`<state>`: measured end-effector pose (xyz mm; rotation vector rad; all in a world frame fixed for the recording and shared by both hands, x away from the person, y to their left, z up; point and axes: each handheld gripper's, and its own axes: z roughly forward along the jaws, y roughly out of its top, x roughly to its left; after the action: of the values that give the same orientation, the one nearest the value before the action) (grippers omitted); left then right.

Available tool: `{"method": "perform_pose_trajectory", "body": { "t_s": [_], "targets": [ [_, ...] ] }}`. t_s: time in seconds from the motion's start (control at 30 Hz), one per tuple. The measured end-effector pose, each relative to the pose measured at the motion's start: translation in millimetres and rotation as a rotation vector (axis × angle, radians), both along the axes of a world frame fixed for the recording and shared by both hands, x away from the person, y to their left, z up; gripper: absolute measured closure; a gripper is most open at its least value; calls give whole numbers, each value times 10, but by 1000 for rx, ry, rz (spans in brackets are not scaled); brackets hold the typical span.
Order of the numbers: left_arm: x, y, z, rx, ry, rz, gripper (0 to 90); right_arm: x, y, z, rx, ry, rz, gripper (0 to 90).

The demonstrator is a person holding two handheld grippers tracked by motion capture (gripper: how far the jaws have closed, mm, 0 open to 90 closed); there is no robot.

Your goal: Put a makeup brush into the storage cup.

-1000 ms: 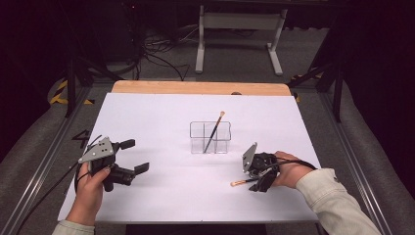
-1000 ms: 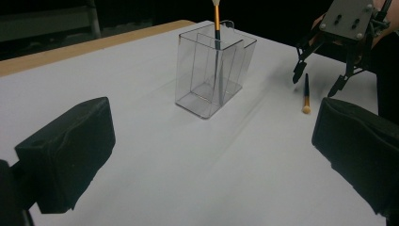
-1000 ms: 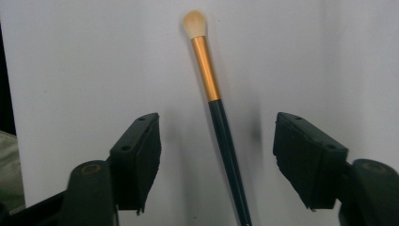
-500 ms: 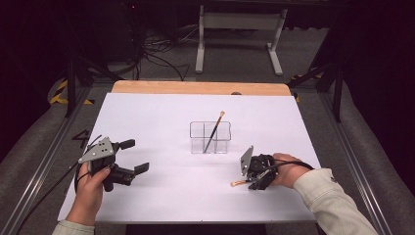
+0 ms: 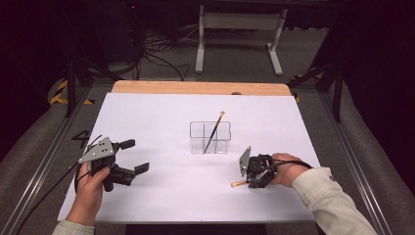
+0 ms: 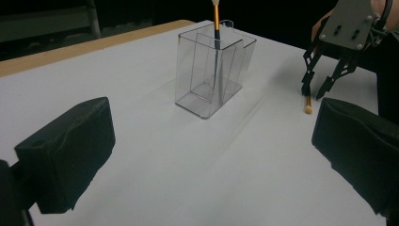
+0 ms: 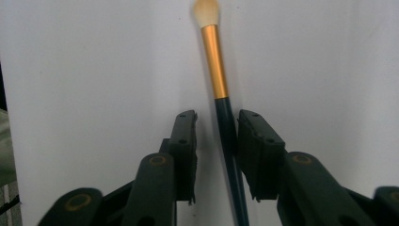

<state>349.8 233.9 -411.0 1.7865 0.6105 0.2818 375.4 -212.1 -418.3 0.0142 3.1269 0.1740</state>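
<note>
**Brush Straddled, Grip Not Yet Made**

While the slim dark-handled brush with a gold ferrule and pale round tip (image 7: pixel 221 94) lies flat on the white table sheet (image 5: pixel 161 122), it is straddled by the right gripper (image 7: pixel 216 141), whose jaws have just been closing. They are now set narrow: one pad is touching or nearly touching the handle, and a gap is left at the other, so the brush is judged not yet clamped. In the high view the pale tip can be seen just left of that gripper, near the table's front edge.

Further back, a clear plastic divided holder (image 5: pixel 210 138) is seen upright, with a second, similar brush (image 5: pixel 214 131) leaning inside it. The left gripper (image 5: pixel 131 156) is held wide and empty, well apart.

The pick-up step is judged to be in hand. Next, the closing must be finished squarely on the handle before any lift, lest the brush roll away.
</note>
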Motion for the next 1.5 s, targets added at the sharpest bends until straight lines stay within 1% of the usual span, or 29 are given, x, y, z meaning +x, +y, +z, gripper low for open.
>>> {"method": "perform_pose_trajectory", "body": {
  "t_s": [0.07, 0.23, 0.4, 0.57, 0.87, 1.1, 1.23, 1.27, 1.33, 1.37, 1.43, 1.47, 1.5],
  "targets": [
    [-1, 1, 1, 1, -2, 2, 8, 0, 3, 2, -9, 1, 2, 733],
    [1, 0, -2, 2, 1, 0, 8, 2, 9, 2, -16, 0, 3, 756],
    [-1, -2, -2, -1, 0, 1, 8, -1, 20, 4, -30, 0, 11, 799],
    [0, -1, -3, 1, 1, -1, 8, -6, 24, 0, -30, 5, 18, 827],
    [6, 2, -8, 5, -1, 0, 8, -8, 27, 3, -32, 11, 16, 832],
    [6, 1, -8, 4, -1, 0, 8, -15, 25, 51, -18, 8, 9, 834],
    [7, 5, -7, 3, -2, 1, 8, -18, 9, 115, 19, -7, -1, 834],
    [7, 7, -7, 3, -3, 4, 8, -18, 3, 132, 33, -8, -6, 834],
    [4, 8, -6, -2, 1, 3, 8, -27, -14, 166, 77, -14, -19, 835],
    [4, 8, -7, -3, 1, 4, 8, -25, -20, 177, 90, -17, -14, 835],
    [4, 6, -8, -4, 2, 4, 8, -32, -26, 186, 98, -22, -22, 835],
    [5, 5, -9, -3, 1, 4, 8, -40, -36, 207, 138, -26, -25, 835],
    [7, 6, -8, 2, -3, 4, 8, -42, -37, 215, 143, -28, -26, 835]
  ]
}}
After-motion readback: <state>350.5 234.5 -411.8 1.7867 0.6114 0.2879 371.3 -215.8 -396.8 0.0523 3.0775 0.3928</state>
